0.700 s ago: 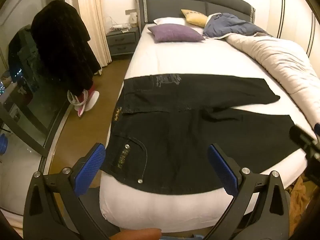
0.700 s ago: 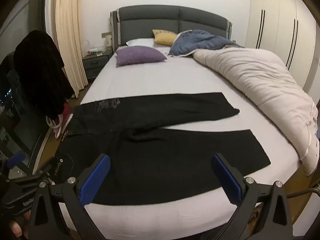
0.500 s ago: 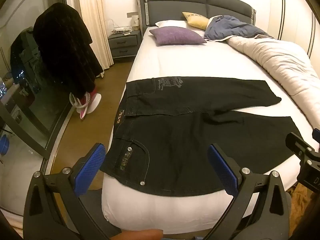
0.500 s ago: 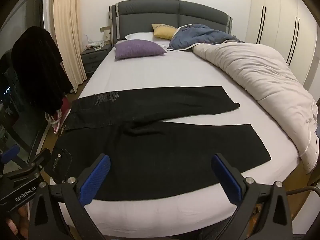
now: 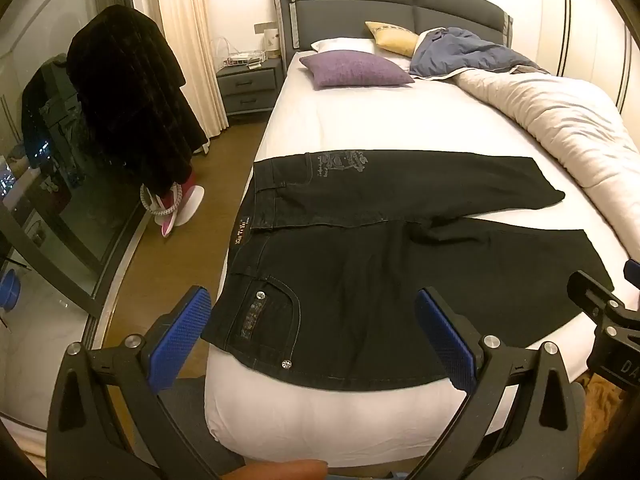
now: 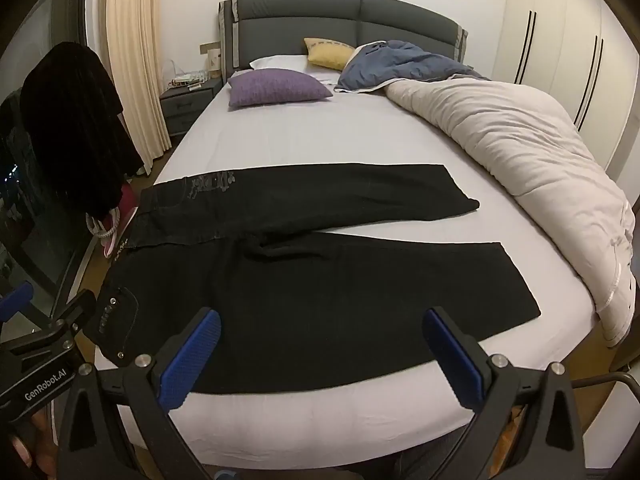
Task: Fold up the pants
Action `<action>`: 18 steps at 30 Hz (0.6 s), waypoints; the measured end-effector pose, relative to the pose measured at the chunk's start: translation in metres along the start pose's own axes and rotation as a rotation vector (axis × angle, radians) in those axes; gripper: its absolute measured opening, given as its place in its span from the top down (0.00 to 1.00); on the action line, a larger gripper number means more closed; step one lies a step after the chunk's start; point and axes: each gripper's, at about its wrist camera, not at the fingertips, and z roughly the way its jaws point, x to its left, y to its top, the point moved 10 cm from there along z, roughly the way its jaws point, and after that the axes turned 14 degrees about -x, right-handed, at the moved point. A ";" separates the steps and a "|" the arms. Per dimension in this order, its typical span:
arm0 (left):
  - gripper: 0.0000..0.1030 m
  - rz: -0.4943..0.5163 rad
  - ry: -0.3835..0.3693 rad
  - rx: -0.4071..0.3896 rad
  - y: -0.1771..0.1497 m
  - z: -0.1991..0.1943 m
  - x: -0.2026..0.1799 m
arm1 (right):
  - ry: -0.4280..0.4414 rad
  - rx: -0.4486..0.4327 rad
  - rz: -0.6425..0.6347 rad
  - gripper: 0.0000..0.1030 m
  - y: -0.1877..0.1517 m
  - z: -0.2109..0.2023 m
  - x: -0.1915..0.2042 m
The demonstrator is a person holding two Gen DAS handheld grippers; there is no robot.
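Black denim pants (image 5: 384,264) lie flat, legs spread apart, on the white-sheeted bed (image 5: 400,120). The left gripper (image 5: 312,336) and right gripper (image 6: 320,356) hover above the near edge, both spread wide, holding nothing.

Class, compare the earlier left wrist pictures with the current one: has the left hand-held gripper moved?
Yes. The left hand-held gripper has pulled back and risen slightly: against the headboard, the black pants sit farther away and more of the bed shows.

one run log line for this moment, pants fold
step: pre-grasp | pants: flat on bed, legs apart, unfolded | left tool: open, empty | right tool: open, empty
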 end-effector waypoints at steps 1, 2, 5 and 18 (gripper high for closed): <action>0.00 0.000 0.000 0.000 0.000 0.000 0.000 | -0.001 0.002 -0.002 0.00 -0.002 0.001 0.000; 0.00 0.001 0.001 0.001 0.000 0.001 0.000 | -0.003 0.006 -0.003 0.00 0.000 0.001 0.001; 0.00 0.001 0.000 0.000 -0.001 0.000 0.001 | -0.001 0.013 -0.004 0.00 -0.002 0.002 0.000; 0.00 0.003 0.000 0.003 -0.004 0.001 0.001 | 0.000 0.025 -0.006 0.00 -0.002 0.004 -0.002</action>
